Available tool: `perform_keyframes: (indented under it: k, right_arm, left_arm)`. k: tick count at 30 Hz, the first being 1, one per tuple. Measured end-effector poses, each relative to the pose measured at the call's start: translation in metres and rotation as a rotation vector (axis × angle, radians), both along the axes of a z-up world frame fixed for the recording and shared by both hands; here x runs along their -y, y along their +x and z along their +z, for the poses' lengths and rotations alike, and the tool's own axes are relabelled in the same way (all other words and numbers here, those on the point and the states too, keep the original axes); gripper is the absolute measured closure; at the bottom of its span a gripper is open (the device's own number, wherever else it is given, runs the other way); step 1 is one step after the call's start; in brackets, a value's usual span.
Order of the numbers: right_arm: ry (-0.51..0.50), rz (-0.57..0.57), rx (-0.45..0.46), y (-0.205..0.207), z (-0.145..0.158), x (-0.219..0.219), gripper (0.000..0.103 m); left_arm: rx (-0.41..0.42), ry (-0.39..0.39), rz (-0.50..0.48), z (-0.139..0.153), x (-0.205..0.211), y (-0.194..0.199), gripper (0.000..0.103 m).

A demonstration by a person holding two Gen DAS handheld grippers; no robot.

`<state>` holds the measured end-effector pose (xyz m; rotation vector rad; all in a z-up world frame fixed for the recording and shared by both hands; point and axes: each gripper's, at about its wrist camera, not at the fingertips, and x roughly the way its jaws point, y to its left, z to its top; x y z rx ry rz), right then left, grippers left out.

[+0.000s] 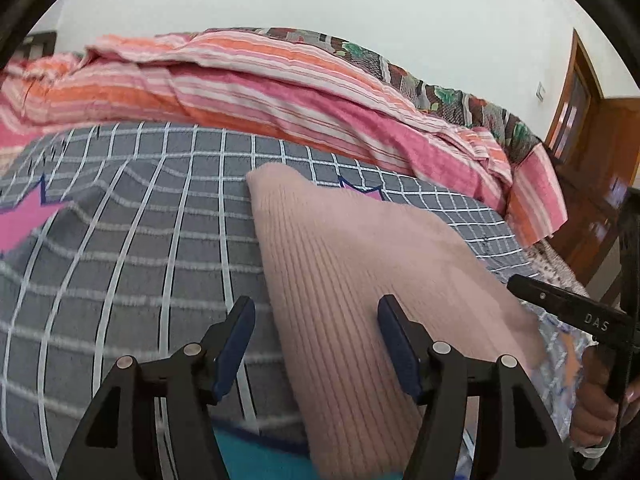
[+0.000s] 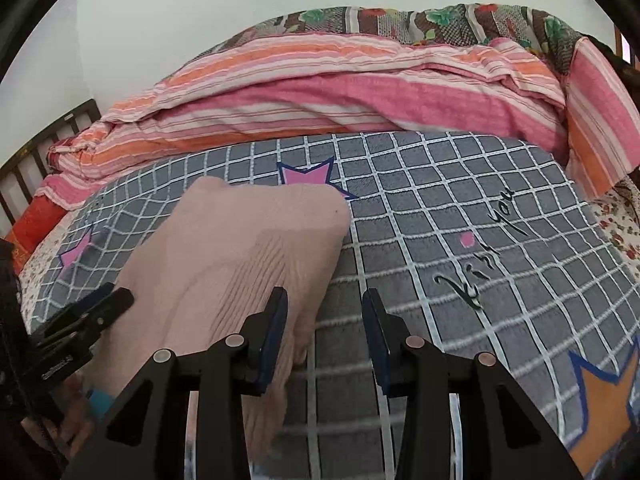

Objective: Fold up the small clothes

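**Pink knit down on the grid blanket, both tongs free**

My left gripper (image 1: 316, 344) stands with its jaws apart over the pink ribbed garment (image 1: 360, 280); nothing pinched, the blue pads (image 1: 236, 348) clear of the cloth on either side of a strip of it. My right gripper (image 2: 326, 336) is open too, its left pad just beside the garment's right edge, the other pad over bare grey checked blanket (image 2: 480, 208).

The garment lies flat near the blanket's near edge, its far end reaching a pink star (image 2: 308, 176) in the print. It reads to me as partly folded: a narrow slab with soft doubled edges. I judge the tongs hang open either side to check the lie before another fold.

The striped quilt (image 2: 360, 92) is bunched along the far edge, well apart from the work.
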<state>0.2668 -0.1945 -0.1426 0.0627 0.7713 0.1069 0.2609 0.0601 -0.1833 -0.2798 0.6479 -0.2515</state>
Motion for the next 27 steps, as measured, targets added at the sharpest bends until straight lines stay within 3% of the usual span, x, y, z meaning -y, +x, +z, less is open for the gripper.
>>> perform_keyframes:
  k: [5, 10, 15, 17, 22, 24, 25, 27]
  right_arm:
    - [-0.012, 0.006, -0.019, -0.033, 0.014, 0.000, 0.065]
    - [-0.016, 0.005, -0.015, -0.064, 0.030, 0.003, 0.059]
    - [-0.001, -0.018, 0.013, -0.098, 0.053, 0.008, 0.050]
    - [-0.007, -0.019, 0.020, -0.109, 0.061, 0.010, 0.046]
    - [-0.038, -0.024, 0.003, -0.131, 0.075, 0.011, 0.046]
    - [-0.037, -0.033, 0.008, -0.141, 0.079, 0.013, 0.036]
    - [-0.032, -0.033, 0.014, -0.144, 0.081, 0.014, 0.024]
    - [-0.030, -0.028, 0.046, -0.153, 0.086, 0.015, 0.018]
  left_arm:
    - [-0.075, 0.015, 0.000, -0.005, 0.004, -0.027, 0.038]
    - [-0.123, 0.033, 0.017, 0.013, 0.004, -0.052, 0.038]
    - [-0.100, 0.061, 0.039, 0.048, 0.004, -0.080, 0.037]
    - [-0.091, 0.087, 0.090, 0.064, 0.003, -0.089, 0.029]
    - [-0.052, 0.077, 0.131, 0.093, 0.002, -0.115, 0.023]
    - [-0.043, 0.083, 0.137, 0.102, 0.004, -0.125, 0.022]
    - [-0.039, 0.091, 0.136, 0.107, 0.006, -0.130, 0.022]
    - [-0.034, 0.095, 0.124, 0.114, 0.008, -0.138, 0.020]
